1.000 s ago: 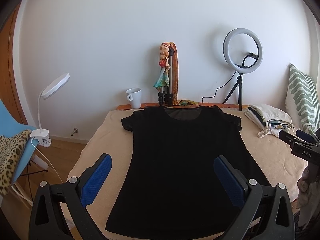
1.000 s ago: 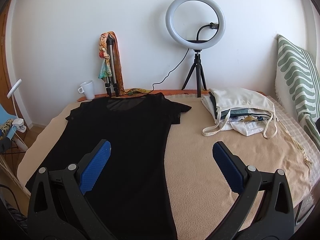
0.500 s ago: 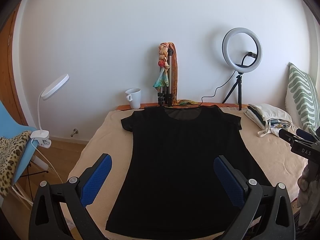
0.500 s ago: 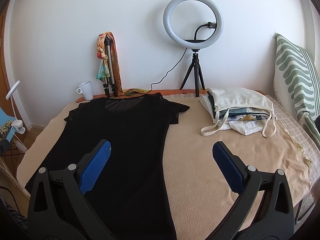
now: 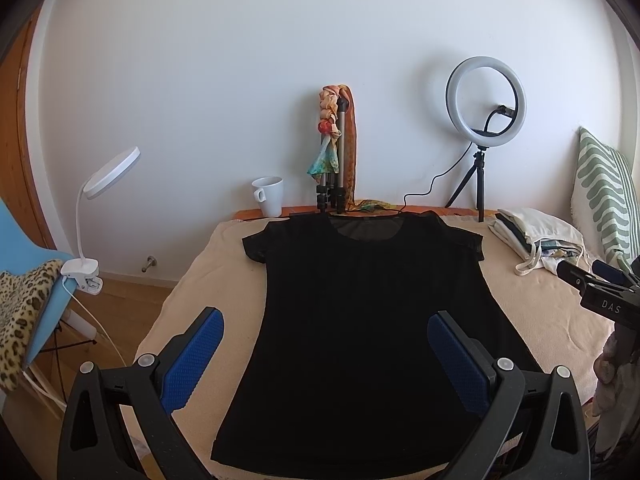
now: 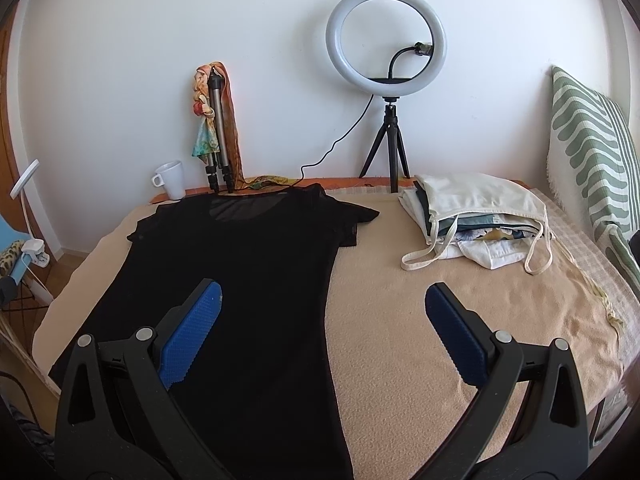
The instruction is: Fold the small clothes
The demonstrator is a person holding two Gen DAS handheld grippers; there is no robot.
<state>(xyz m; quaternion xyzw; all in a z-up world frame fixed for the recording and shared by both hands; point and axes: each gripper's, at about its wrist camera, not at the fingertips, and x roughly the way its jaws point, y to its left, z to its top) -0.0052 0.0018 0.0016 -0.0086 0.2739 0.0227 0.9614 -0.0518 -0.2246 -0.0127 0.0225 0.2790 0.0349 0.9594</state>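
A black short-sleeved T-shirt [image 5: 360,320] lies flat and spread out on the beige blanket [image 5: 208,272], neck toward the wall; it also shows in the right wrist view [image 6: 240,280]. My left gripper [image 5: 324,332] is open and empty, held above the shirt's lower half. My right gripper [image 6: 320,308] is open and empty above the shirt's right side edge. The right gripper's tip shows at the right edge of the left wrist view [image 5: 600,284].
A pile of folded clothes under a cream tote bag [image 6: 476,216] lies at the back right. A ring light on a tripod [image 6: 386,60], a folded tripod with a scarf [image 6: 214,120] and a white mug [image 6: 170,179] stand along the wall. A green striped pillow [image 6: 592,148] is at the right.
Both views have shifted only slightly; the right gripper drifted a little. The shirt has not moved and both grippers stay open.
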